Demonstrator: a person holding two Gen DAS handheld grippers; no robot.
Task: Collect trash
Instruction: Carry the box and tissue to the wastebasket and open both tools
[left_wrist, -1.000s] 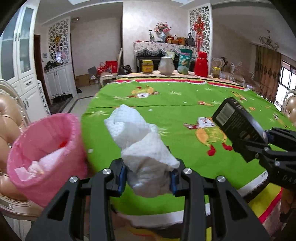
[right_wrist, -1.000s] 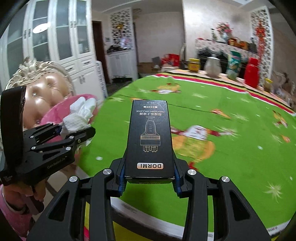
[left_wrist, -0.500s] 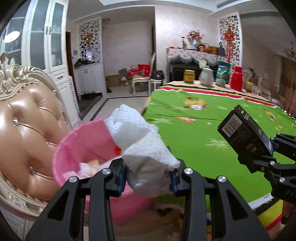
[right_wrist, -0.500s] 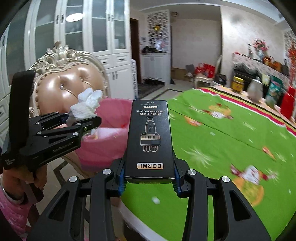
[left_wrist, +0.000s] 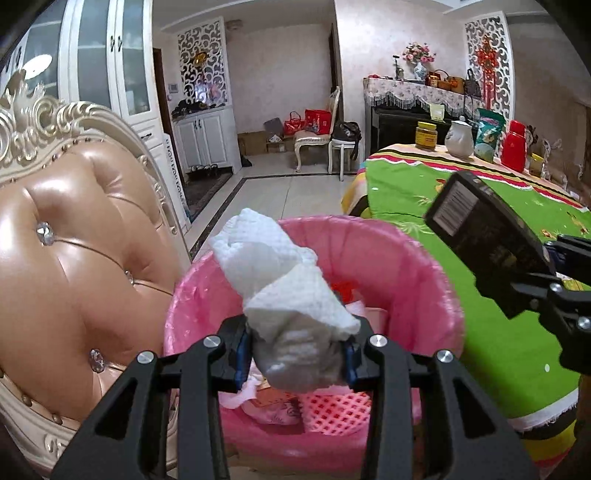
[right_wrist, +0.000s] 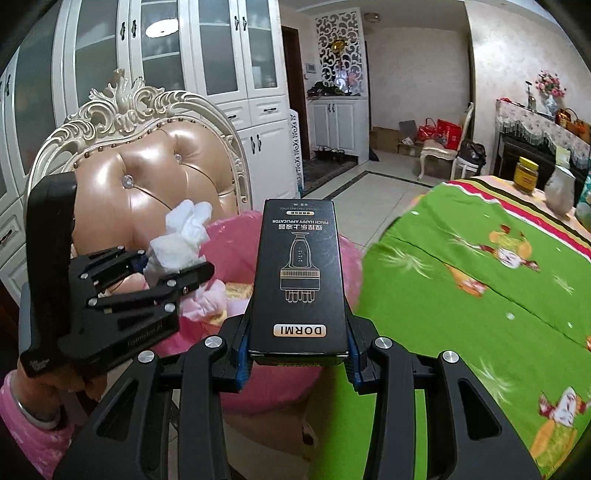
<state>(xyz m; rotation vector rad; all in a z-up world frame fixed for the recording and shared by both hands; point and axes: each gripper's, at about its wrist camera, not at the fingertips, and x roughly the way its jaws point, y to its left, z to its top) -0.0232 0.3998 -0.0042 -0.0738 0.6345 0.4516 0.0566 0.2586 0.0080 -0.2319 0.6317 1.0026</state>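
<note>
A: The left claw (left_wrist: 295, 354), at lower centre of the left wrist view, is clamped on a crumpled white paper towel (left_wrist: 284, 284), held directly above the open mouth of the pink-lined bin (left_wrist: 417, 273). The bin's rim rings the towel on all sides, with open room below it down to the litter inside.

B: And its edges?

A: At frame left the bin sits just beside a tufted tan chair (left_wrist: 74, 266); at right, the green-clothed surface (left_wrist: 491, 347) runs along its rim. Tiled floor (left_wrist: 291, 195) lies open beyond, upper centre.

B: The other hand?

A: The right claw (right_wrist: 299, 358), at lower centre of the right wrist view, grips a black carton (right_wrist: 301, 277) at its near end; the carton juts forward over the bin's right-hand rim, close to the surface's edge. Its face reads "DORMI" and "PINCH HAPPY APPLICATOR", with Chinese characters I cannot make out.
</note>
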